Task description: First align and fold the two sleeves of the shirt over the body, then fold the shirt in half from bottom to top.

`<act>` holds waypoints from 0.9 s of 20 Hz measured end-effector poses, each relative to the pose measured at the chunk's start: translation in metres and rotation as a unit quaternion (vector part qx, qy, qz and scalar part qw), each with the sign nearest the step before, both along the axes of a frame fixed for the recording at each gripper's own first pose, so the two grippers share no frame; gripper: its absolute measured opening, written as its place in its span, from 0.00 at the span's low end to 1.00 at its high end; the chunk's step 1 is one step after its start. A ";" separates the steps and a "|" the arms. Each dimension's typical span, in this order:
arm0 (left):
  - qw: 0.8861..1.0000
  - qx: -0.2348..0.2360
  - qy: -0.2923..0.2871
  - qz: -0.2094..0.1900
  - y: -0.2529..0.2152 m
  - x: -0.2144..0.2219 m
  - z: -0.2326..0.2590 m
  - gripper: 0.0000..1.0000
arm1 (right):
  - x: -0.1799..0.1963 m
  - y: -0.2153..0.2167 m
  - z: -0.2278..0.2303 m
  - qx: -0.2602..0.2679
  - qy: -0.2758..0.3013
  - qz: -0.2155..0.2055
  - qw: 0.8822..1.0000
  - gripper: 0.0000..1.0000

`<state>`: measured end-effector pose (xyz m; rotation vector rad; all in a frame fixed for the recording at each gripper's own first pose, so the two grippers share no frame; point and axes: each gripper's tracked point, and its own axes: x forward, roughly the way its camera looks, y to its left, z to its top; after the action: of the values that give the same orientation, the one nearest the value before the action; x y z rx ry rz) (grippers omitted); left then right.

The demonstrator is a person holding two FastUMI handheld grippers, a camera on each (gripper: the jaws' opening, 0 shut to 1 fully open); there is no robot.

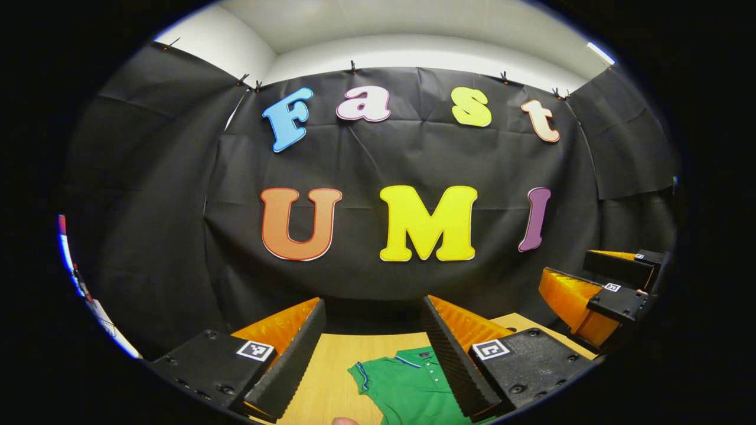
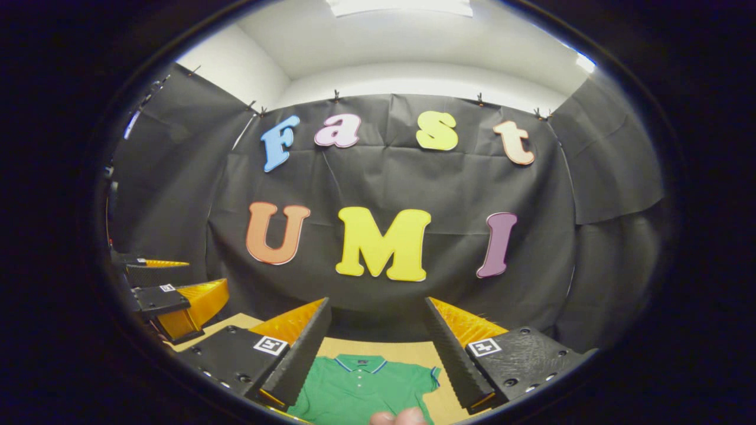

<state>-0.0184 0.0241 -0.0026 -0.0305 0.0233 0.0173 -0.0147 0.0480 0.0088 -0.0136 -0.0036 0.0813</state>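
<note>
Green polo shirt lies flat on wooden table, collar toward far wall. Left gripper and right gripper hover above it, jaws wide, empty.

No readable text: the square coded marker on a tool finger carries only a pattern.

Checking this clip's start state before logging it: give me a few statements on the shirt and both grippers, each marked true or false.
1. The shirt is green with a collar. True.
2. It lies on a wooden table. True.
3. The left gripper is clamped on a sleeve. False: its jaws stand open above the shirt, holding nothing.
4. The right gripper is open. True.
5. Both sleeves are already folded over the body. False: the sleeves spread outward, unfolded.
</note>
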 end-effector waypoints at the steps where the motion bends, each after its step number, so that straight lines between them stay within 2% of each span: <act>1: 1.000 0.000 -0.001 0.002 0.002 -0.002 0.000 1.00 | -0.001 0.001 0.001 0.001 0.000 0.001 1.000 0.96; 8: 1.000 0.001 0.011 0.002 -0.002 -0.007 -0.007 1.00 | -0.006 0.002 -0.008 0.007 0.010 0.006 1.000 0.95; 18: 1.000 0.008 0.021 0.014 -0.009 0.013 -0.016 1.00 | 0.019 -0.045 -0.027 0.003 0.022 -0.023 0.999 0.96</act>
<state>-0.0053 0.0154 -0.0182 -0.0152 0.0645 0.0465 0.0045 0.0030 -0.0179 -0.0059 0.0401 0.0351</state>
